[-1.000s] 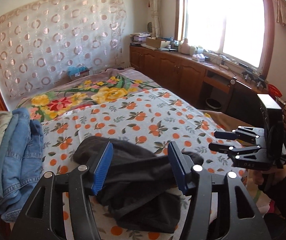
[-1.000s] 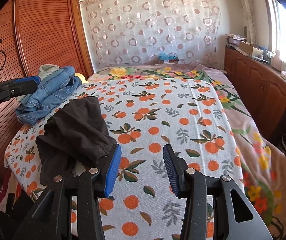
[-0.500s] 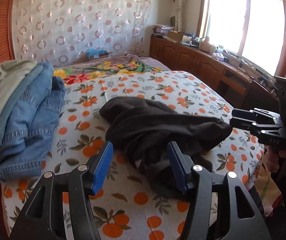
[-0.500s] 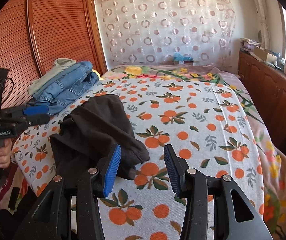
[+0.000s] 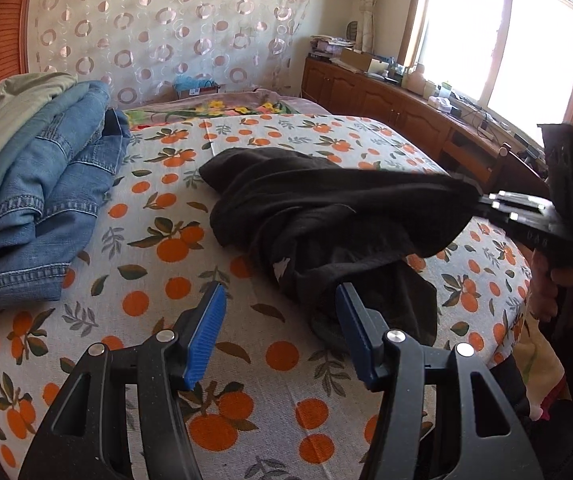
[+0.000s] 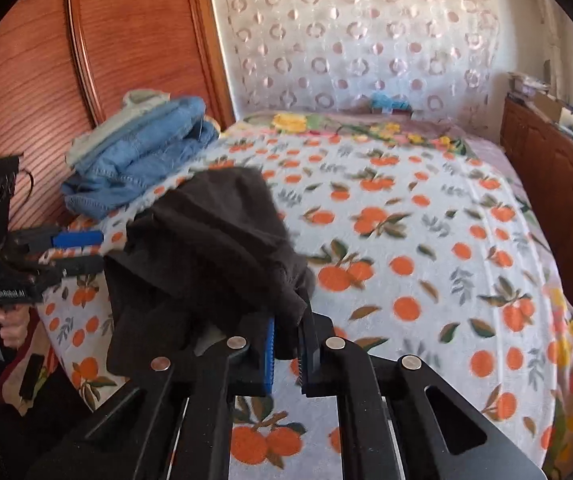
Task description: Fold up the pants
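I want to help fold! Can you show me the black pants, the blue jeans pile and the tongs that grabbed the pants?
Black cloth pants [image 5: 306, 208], left wrist view, middle of the bunched cloth.
Folded blue denim jeans pile [image 5: 46, 184], left wrist view, top fold.
Right tongs [image 6: 286, 344], right wrist view, between the tips, shut on the pants' edge.

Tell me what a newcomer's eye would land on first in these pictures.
First, the black pants, crumpled near the front edge of the orange-print bedspread; the right gripper has shut on one bunched end and lifts it. The left gripper hangs open just short of the pants. A stack of folded blue jeans sits beside the wooden wardrobe.
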